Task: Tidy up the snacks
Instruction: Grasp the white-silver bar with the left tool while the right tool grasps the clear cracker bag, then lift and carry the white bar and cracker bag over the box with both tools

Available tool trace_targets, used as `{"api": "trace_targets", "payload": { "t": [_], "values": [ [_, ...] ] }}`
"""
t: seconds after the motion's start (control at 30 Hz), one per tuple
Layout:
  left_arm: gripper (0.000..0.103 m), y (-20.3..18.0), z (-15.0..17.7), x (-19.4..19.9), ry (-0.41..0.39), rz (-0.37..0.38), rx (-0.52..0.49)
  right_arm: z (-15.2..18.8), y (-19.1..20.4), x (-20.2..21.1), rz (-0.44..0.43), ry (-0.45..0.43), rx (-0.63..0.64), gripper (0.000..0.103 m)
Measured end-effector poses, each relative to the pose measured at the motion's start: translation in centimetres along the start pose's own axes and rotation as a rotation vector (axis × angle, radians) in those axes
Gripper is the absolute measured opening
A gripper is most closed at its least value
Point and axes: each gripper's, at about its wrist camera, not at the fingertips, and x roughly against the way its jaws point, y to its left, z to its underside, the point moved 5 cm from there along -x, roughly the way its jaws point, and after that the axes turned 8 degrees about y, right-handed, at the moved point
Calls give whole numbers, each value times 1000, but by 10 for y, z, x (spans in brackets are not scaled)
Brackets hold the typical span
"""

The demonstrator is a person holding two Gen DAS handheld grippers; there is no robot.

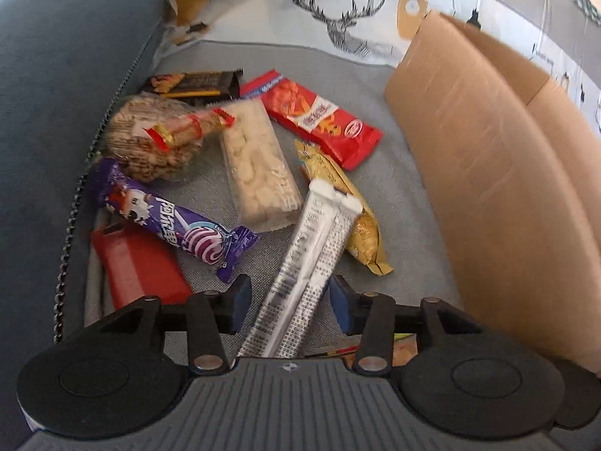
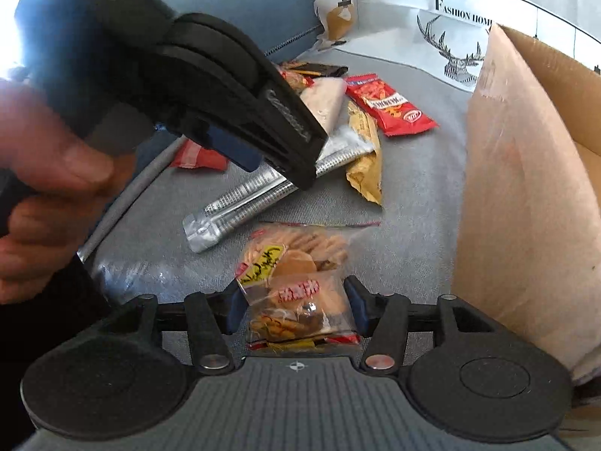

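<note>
Cardboard box (image 1: 488, 173) stands right of the snacks on the sofa cushion (image 2: 413, 195); my left tool (image 1: 289, 297) straddles the silver stick pack (image 1: 311, 255), unclenched, my right tool (image 2: 295, 306) brackets the cookie bag (image 2: 296, 285), grip unclear, so I'd centre, squeeze gently, then lift.

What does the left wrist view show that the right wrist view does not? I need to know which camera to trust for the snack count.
Only the left wrist view shows the purple lollipop packet and the round bag of brown snacks, with the left gripper open around the silver packet.

Only the right wrist view shows the clear bag of mixed biscuits between the right gripper pads, and the person's hand.

Both show the silver packet, red chip packet, yellow packet and cardboard box.
</note>
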Motion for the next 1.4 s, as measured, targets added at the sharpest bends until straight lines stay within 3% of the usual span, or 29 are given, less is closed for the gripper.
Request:
{"api": "trace_targets", "payload": {
  "t": [0.17,0.3,0.37,0.5,0.7,0.9,1.13,1.27,1.4],
  "values": [
    [51,-5,-1,-6,8,-28,-30,-2,1,-4,7,3,6,58],
    [30,-11,-1,-3,-10,-10,-53,-1,2,-4,19,-1,15,57],
    [26,-10,1,5,-45,4,-44,-2,4,-2,25,-8,19,50],
    [25,1,5,31,-145,46,14,-2,7,6,42,-47,32,47],
    [24,14,18,78,-327,104,75,-2,15,30,68,-143,70,47],
    [25,22,40,119,-457,166,154,-4,18,69,72,-259,75,47],
    [25,21,55,146,-557,215,148,-2,8,130,78,-398,80,47],
    [25,16,58,152,-583,238,125,-8,-16,174,91,-502,68,47],
    [25,12,55,150,-579,242,118,-7,-52,198,160,-580,43,47]
  ]
}}
